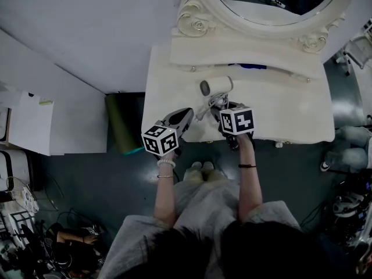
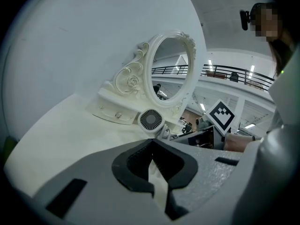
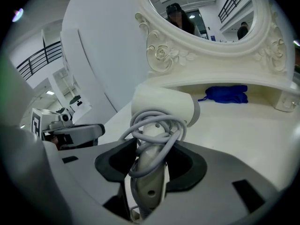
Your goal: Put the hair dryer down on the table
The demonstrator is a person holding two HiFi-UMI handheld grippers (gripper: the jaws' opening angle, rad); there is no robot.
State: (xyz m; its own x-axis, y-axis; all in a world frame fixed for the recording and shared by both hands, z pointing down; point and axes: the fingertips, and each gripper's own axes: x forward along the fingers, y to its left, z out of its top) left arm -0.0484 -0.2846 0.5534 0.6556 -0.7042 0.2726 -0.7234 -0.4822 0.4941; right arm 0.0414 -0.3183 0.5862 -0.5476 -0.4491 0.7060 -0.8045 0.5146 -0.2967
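Note:
A white hair dryer (image 1: 216, 86) with its grey cord wound round the handle is over the white dressing table (image 1: 279, 106), barrel pointing left. My right gripper (image 1: 220, 106) is shut on its handle; in the right gripper view the handle (image 3: 150, 172) sits between the pads under the barrel (image 3: 164, 109). Whether the dryer touches the tabletop I cannot tell. My left gripper (image 1: 185, 116) is just left of it above the table's front, shut and empty (image 2: 152, 158). The left gripper view shows the dryer's round grille (image 2: 151, 120).
An ornate oval mirror (image 1: 261, 4) stands at the back of the table on a low shelf with small drawers (image 2: 117, 112). A blue cloth (image 3: 227, 93) lies under that shelf. A dark green bin (image 1: 123, 121) stands left of the table.

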